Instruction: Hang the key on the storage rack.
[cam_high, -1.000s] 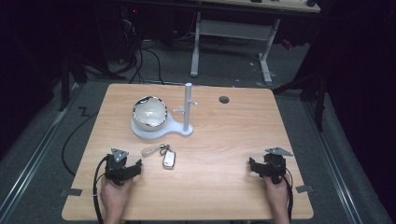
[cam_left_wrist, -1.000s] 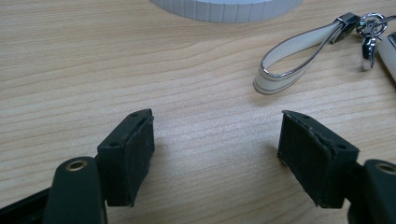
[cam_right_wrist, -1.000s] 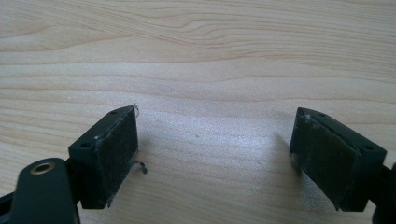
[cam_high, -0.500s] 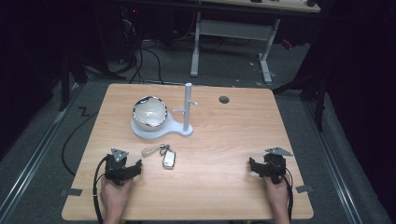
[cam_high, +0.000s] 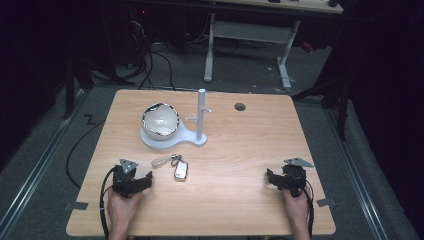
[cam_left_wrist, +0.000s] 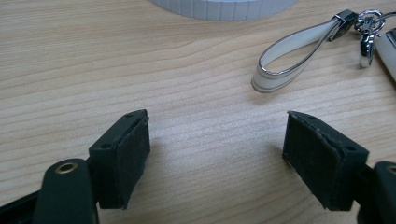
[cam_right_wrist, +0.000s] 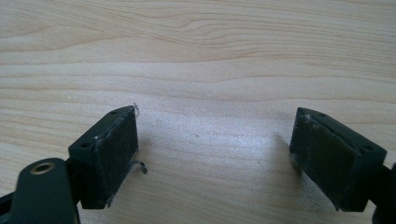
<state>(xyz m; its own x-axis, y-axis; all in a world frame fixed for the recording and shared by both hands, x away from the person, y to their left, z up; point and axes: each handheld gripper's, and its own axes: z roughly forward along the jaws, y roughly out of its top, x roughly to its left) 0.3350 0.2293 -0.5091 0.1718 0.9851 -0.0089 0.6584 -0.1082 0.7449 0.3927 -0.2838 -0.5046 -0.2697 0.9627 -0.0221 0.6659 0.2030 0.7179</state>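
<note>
A key set (cam_high: 175, 167) lies on the wooden table (cam_high: 235, 150): a white fob, a metal ring and a pale strap loop (cam_left_wrist: 289, 56). My left gripper (cam_high: 145, 179) rests on the table just left of it, near the front edge. Its jaws (cam_left_wrist: 217, 154) have just been opening and stand wide, with bare wood between them and the strap loop lying beyond the right jaw. My right gripper (cam_high: 270, 177) rests at the front right, also open (cam_right_wrist: 215, 154) over bare wood.
A white stand (cam_high: 192, 140) with an upright post (cam_high: 201, 112) and short pegs sits behind the keys; a shiny bowl-like ball (cam_high: 160, 120) rests on its base. A round cable hole (cam_high: 240, 106) is at the table's back. Dark floor and cables lie beyond.
</note>
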